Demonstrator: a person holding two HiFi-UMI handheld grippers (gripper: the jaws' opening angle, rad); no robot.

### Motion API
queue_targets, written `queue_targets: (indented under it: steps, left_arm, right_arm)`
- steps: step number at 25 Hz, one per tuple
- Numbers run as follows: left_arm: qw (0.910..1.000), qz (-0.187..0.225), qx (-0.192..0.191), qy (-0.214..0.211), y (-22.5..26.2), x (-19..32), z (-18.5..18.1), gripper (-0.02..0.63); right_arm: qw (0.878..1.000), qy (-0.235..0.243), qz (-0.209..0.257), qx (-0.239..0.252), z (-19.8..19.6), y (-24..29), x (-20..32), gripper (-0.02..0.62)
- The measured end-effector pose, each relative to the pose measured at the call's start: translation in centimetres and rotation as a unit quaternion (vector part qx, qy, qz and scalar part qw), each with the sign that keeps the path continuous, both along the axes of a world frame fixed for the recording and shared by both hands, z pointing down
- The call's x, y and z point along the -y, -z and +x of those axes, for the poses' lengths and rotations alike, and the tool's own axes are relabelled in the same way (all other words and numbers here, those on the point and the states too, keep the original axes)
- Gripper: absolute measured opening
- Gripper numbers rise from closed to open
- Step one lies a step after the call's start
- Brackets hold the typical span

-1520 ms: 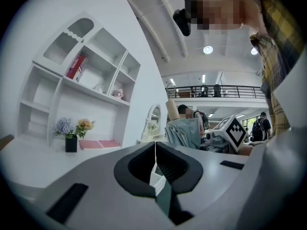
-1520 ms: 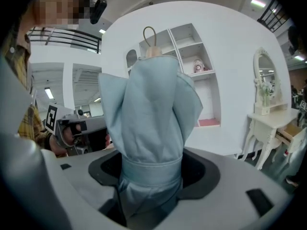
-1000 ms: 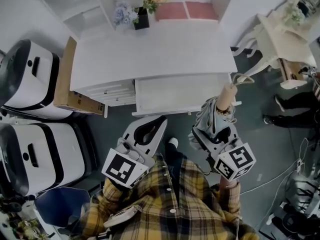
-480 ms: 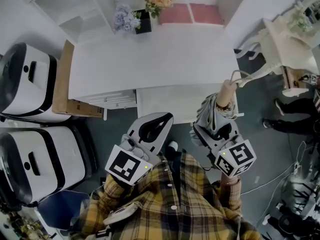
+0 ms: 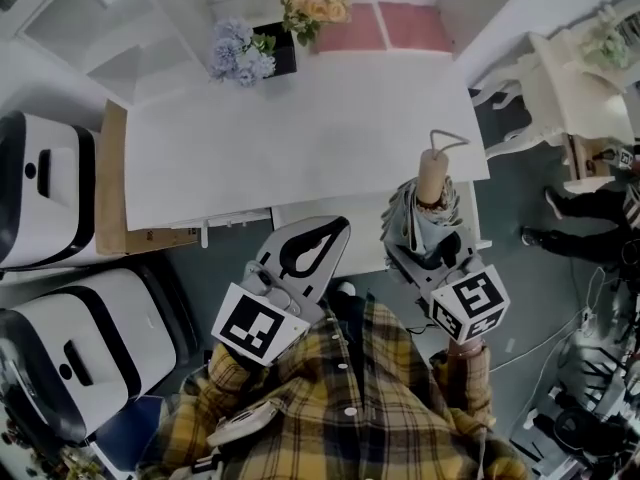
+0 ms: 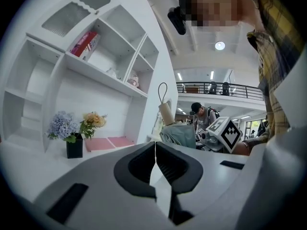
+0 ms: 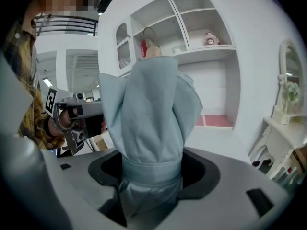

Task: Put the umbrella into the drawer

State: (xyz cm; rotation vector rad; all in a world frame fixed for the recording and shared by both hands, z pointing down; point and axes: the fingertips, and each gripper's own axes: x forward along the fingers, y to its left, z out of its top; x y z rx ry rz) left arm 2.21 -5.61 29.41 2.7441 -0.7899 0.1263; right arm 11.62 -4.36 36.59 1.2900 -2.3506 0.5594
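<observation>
- The umbrella (image 7: 148, 128) is folded: soft, matt grey-blue cloth gathered in loose pleats and cinched by a flat band of the same cloth, with a smooth tan cylindrical handle (image 5: 431, 175) that ends in a thin cord loop
- The right gripper (image 7: 151, 176) has it clamped. Its dark padded jaws press on the bundle at the band, one on each side, and cloth bulges above and below them
- The left gripper (image 6: 155, 159) has its jaws pressed together, with only a hairline seam between the black pads and nothing in them
- Only the head view gives the layout: the smooth white desk (image 5: 300, 138), and below its front edge the pale drawer (image 5: 368, 230) standing out toward the person
- In that view the umbrella (image 5: 420, 213) lies over the drawer's right part with its handle across the desk's front edge. How high it is held cannot be told
- Only the left gripper view gives the side-on look: the umbrella (image 6: 178, 133) stands upright, handle uppermost, just beside the right gripper's marker cube (image 6: 224, 132)
- Behind it are a white shelf unit (image 6: 96, 66) and a black square vase (image 6: 74, 146) of blue and peach flowers
- Both grippers are held side by side and apart in front of the plaid shirt (image 5: 340, 408), jaws pointing toward the desk — the left gripper (image 5: 325, 236) at the drawer's left part, the right gripper (image 5: 428, 250) at its right
</observation>
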Motion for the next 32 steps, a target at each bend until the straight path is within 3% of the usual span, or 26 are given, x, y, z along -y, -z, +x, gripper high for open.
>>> queue_targets:
  steps: [9,32]
  left_arm:
    - [0.9993,-0.028,0.003,-0.025,-1.3,2.2,-0.6,0.021]
    - [0.9997,-0.020,0.007,-0.010,-1.7,2.7,1.8,0.021]
  right_arm:
    - [0.999,-0.021,-0.033,0.011,-1.4,-1.8,2.3,0.318]
    - [0.999,0.010,-0.043,0.016,-0.2,-2.6,3.2,0.318]
